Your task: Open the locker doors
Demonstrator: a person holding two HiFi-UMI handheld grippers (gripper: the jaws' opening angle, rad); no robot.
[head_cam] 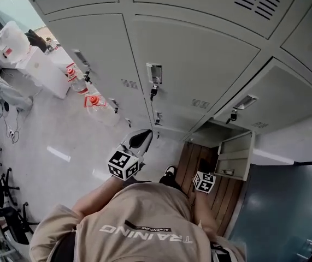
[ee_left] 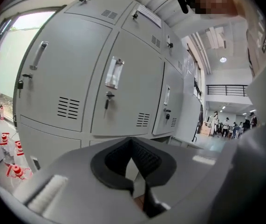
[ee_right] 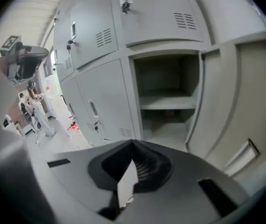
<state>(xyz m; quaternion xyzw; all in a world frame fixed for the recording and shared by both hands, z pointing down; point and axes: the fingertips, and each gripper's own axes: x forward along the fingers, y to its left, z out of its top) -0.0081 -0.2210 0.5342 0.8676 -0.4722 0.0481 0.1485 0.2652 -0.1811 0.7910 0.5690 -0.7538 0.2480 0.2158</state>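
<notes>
A bank of grey lockers [head_cam: 194, 64] fills the head view. One bottom-row locker [ee_right: 167, 92] stands open, showing a bare shelf, with its door [ee_right: 235, 101] swung out to the right; the same door [head_cam: 235, 156] shows low right in the head view. The other doors are closed, each with a handle [ee_left: 114, 72] and a key [ee_left: 108, 98]. My left gripper [ee_left: 132, 141] is shut and empty, held off the closed doors; it also shows in the head view [head_cam: 139, 138]. My right gripper [ee_right: 133, 158] is shut on nothing, facing the open locker from a short way back. Its marker cube [head_cam: 204, 182] shows beside my body.
Water bottles with red caps [head_cam: 93, 102] stand on the floor by the left lockers. A white cabinet [head_cam: 43, 70] sits further left. A wooden floor strip [head_cam: 199, 162] lies before the open locker. People stand far down the hall [ee_left: 226, 125].
</notes>
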